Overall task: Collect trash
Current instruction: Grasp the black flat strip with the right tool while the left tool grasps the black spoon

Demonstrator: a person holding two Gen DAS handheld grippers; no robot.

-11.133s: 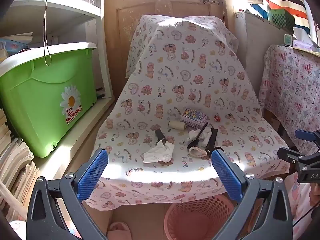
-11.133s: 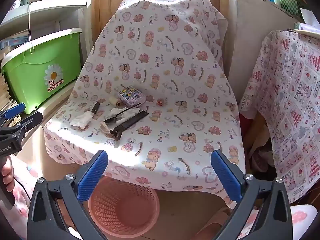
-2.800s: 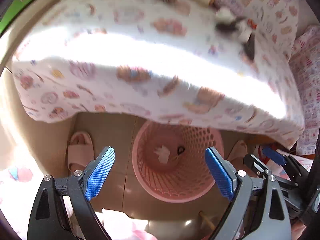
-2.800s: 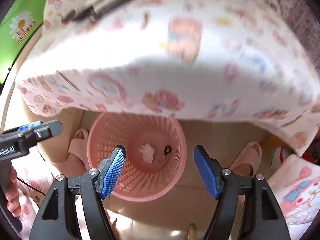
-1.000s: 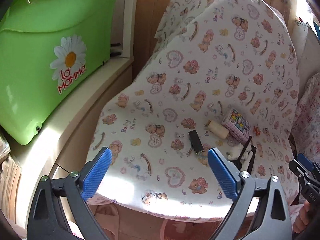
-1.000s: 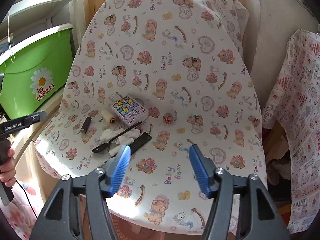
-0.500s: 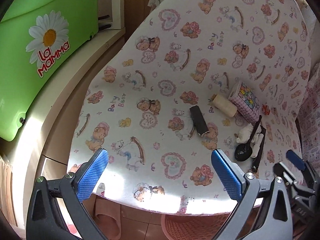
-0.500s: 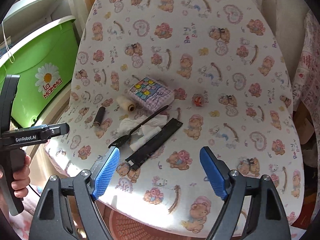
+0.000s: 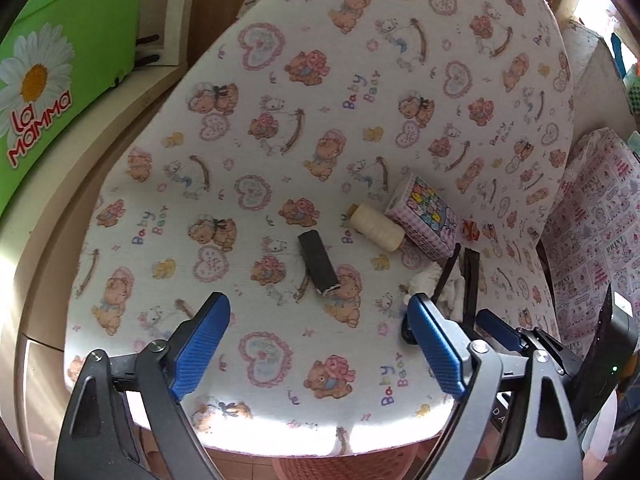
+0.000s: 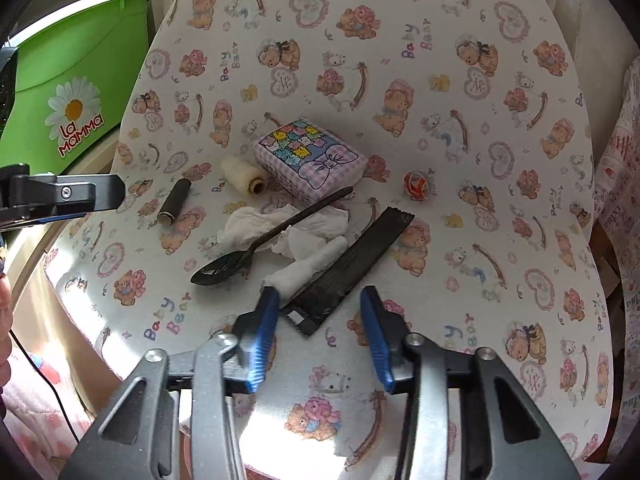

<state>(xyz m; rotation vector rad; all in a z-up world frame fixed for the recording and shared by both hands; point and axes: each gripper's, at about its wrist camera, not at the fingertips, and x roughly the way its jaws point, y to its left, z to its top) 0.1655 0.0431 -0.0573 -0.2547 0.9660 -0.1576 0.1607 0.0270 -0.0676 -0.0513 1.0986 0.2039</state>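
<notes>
the black wrapper (image 10: 347, 262) is lying flat on the bear-print sheet (image 10: 460, 80), touching a rolled tissue (image 10: 308, 270) on its left, and the right gripper (image 10: 318, 320) is hovering right at its near end with jaws part open, straddling it but gripping nothing. beside it a crumpled tissue (image 10: 276, 226) is sitting under a black spoon (image 10: 260, 244), and further back a small dark tube (image 10: 174, 202), a thread spool (image 10: 242, 174), a tissue pack (image 10: 310, 160) and a red sweet (image 10: 416, 186) are lying apart. the left gripper (image 9: 316, 344) is hanging wide open and empty over the sheet's near edge, pointing toward the tube (image 9: 318, 264). as i judge it, most of the collecting is still ahead: wrapper, tissues and likely the tube are all waiting on the sheet. a pink basket (image 9: 352, 466) is just peeking out below the sheet's edge; what it is holding is hidden. a green bin (image 10: 68, 80) is standing on a ledge to the left, and another printed cloth (image 9: 592, 240) is hanging at the right.
</notes>
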